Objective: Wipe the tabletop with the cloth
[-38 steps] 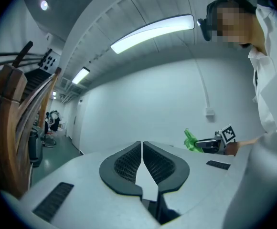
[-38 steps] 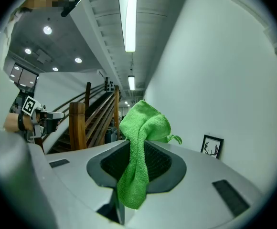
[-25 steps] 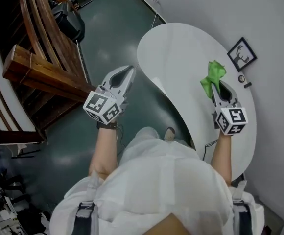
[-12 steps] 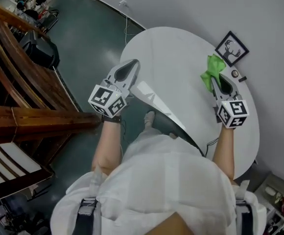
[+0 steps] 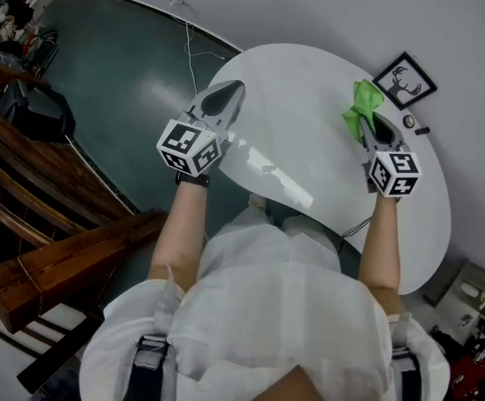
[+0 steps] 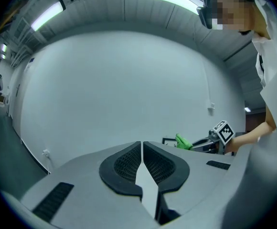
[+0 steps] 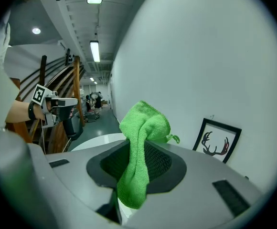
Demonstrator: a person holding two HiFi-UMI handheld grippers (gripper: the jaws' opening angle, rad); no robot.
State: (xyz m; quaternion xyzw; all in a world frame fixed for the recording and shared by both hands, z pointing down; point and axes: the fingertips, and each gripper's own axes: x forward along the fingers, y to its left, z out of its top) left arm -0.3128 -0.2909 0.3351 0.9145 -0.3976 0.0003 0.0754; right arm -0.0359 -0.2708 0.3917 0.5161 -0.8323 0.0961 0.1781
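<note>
A bright green cloth (image 5: 361,107) is bunched between the jaws of my right gripper (image 5: 371,120), which is shut on it above the right side of the white oval tabletop (image 5: 309,115). In the right gripper view the cloth (image 7: 139,151) hangs folded through the jaws. My left gripper (image 5: 223,98) is shut with nothing in it, held over the table's left edge. In the left gripper view its pads (image 6: 129,163) meet, and the cloth (image 6: 184,141) and right gripper (image 6: 201,142) show far off to the right.
A framed deer picture (image 5: 404,80) leans on the wall at the table's far right, with two small dark items (image 5: 415,125) beside it. Wooden beams (image 5: 67,257) lie on the dark floor at left. A cable (image 5: 191,48) runs down the wall.
The view has swung so the table sits more in front of me. Both grippers have moved a little forward over the tabletop; the cloth stays clamped in the right one.
</note>
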